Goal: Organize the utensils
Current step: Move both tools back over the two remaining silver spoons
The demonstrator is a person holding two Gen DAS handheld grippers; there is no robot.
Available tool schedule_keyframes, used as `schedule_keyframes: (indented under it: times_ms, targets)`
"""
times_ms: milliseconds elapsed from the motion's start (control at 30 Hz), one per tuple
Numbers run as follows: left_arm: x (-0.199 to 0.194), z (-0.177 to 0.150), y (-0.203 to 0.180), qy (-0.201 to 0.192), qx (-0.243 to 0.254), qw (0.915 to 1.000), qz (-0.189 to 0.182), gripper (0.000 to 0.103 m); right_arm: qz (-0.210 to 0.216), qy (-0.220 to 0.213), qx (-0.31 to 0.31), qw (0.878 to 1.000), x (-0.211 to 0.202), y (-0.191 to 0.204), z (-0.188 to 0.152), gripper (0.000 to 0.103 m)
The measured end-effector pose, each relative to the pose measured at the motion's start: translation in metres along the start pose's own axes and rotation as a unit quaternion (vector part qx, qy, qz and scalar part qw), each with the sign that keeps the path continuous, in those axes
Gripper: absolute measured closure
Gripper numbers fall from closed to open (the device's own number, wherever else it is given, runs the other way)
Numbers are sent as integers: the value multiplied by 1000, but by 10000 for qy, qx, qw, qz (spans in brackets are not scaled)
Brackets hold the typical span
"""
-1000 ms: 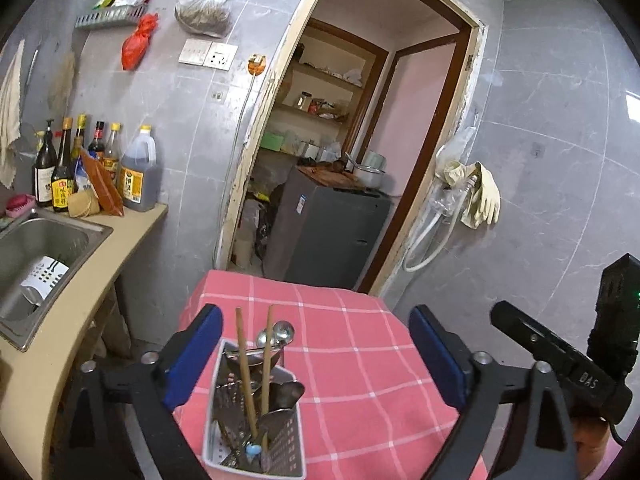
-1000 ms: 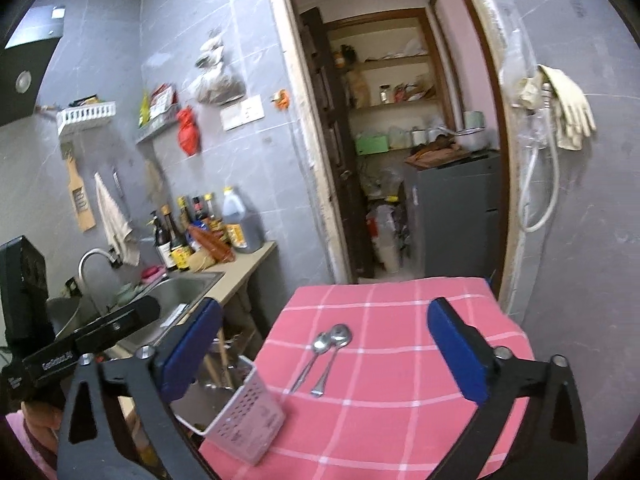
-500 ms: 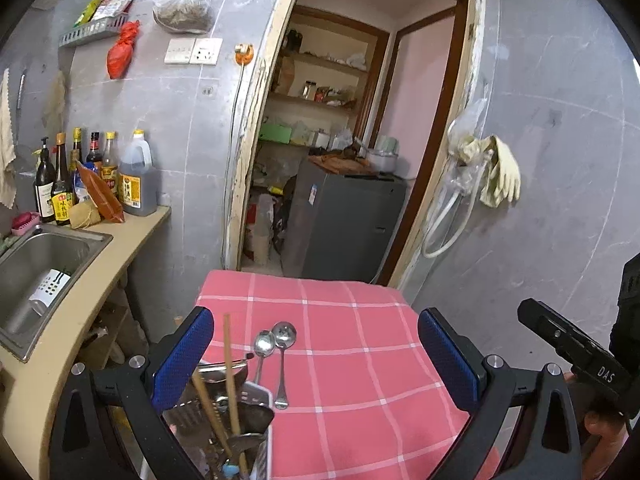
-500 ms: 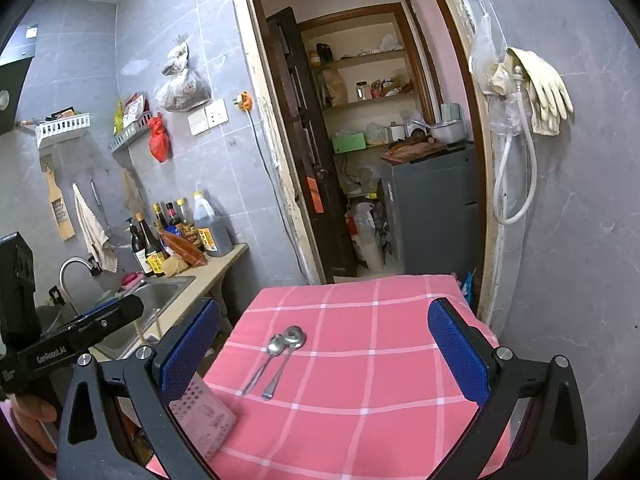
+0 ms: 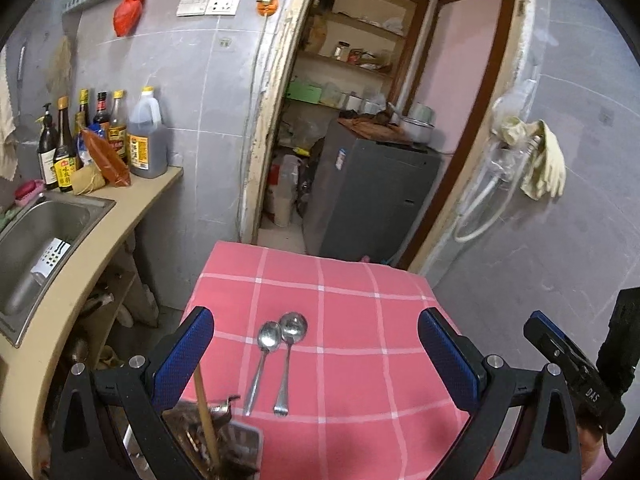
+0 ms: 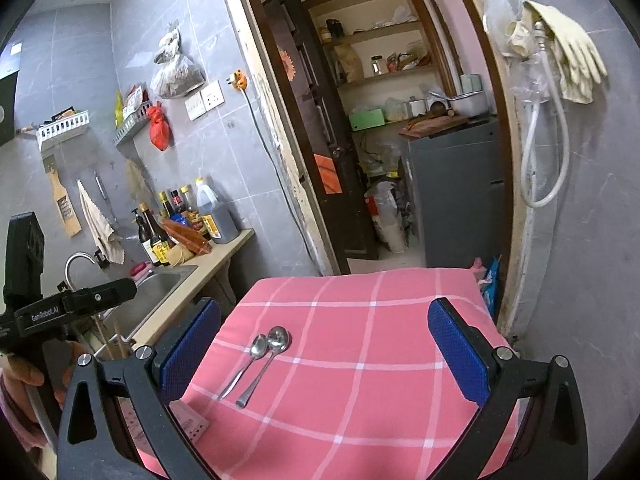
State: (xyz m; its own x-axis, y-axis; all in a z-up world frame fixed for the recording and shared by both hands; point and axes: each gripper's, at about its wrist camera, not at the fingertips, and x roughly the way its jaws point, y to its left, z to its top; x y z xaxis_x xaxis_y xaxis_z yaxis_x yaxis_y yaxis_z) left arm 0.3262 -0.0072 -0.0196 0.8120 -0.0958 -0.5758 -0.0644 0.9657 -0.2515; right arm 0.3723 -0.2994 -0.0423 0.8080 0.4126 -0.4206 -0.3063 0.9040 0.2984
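Even, soft indoor light, moderately bright, no hard shadows or glare. Strong fisheye bending and black vignette at corners in both views. Focus mostly sharp; near bottom edge slightly soft.

Two metal spoons side by side on the pink checked tabletop, bowls up and at the far end, handles toward camera, nearly parallel. Perforated utensil basket at the near left tabletop edge, holding a wooden chopstick, tilted, and dark metal utensils.
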Motion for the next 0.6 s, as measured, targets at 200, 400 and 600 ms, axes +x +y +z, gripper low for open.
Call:
schedule_keyframes:
  times_ms: [200,400,600]
  targets:
    - [19,-5,-17,-280,-45,9991,315,0,202,143,-116,9996,28,-15,1,1]
    - [48,-14,-38,-423,145,9973,589,0,365,363,-262,9983,60,-38,-2,1]
    - [77,-14,-58,-374,507,9957,679,0,414,539,-208,9975,86,-60,-9,1]
